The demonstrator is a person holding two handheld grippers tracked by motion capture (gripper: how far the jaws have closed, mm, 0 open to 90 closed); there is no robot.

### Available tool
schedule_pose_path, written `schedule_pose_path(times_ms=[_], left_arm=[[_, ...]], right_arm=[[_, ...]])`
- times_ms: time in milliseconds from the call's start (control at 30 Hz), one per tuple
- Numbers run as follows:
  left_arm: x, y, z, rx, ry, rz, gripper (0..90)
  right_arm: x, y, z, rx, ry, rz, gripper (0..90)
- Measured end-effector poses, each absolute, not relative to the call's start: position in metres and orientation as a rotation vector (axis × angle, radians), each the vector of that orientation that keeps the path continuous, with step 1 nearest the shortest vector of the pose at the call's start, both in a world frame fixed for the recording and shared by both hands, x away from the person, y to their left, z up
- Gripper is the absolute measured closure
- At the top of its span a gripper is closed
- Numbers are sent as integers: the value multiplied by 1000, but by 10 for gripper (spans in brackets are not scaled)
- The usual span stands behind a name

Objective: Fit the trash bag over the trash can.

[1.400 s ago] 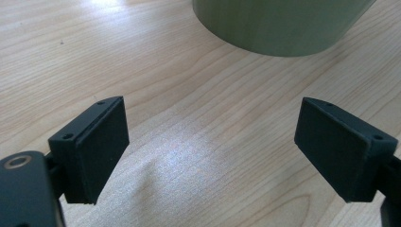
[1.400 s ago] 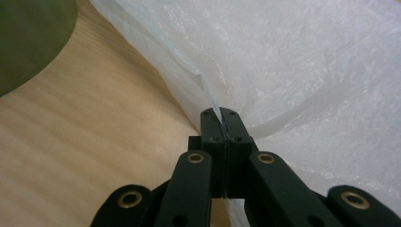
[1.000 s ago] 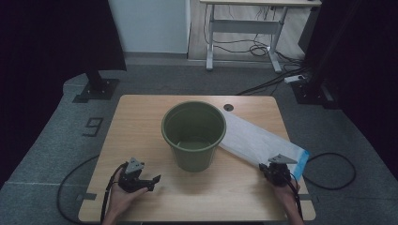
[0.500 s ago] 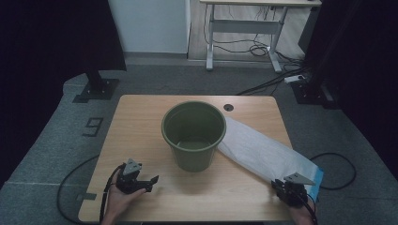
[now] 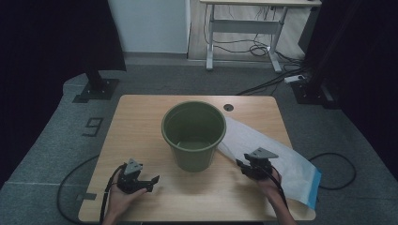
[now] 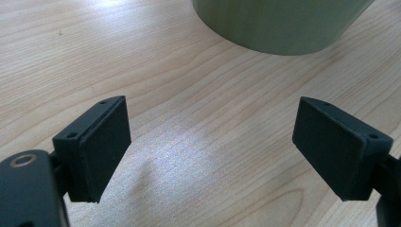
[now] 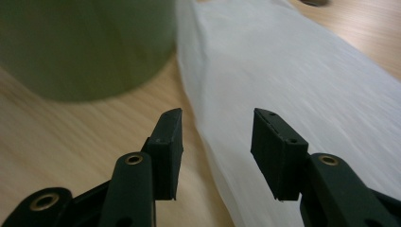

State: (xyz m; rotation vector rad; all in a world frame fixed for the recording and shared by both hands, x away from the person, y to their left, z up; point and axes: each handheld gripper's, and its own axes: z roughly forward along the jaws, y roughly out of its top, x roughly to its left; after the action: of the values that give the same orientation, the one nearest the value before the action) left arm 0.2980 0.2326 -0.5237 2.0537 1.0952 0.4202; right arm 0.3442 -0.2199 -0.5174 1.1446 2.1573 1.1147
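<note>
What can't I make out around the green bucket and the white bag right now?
- Left edge of the flat white plastic bag with a blue end: high view, hidden behind the round green plastic bucket; contact uncertain.
- Bucket's rim: left gripper view and right gripper view, cut off by the top edge.
- Bag's opening: too small in the high view; right gripper view blurred.
- Right tongs: open above the bag's edge; touching unclear.

Matt green plastic bucket (image 5: pixel 194 133), thin white plastic bag (image 5: pixel 277 159), smooth light-wood table (image 5: pixel 141 122).
</note>
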Motion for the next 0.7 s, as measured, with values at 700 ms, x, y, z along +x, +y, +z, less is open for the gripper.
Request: schedule_pose_path(times_ms=[700], left_arm=[[298,234,-525,2044,1095,411,136]], right_arm=[[408,-167,-545,1166,2261,1035,483]])
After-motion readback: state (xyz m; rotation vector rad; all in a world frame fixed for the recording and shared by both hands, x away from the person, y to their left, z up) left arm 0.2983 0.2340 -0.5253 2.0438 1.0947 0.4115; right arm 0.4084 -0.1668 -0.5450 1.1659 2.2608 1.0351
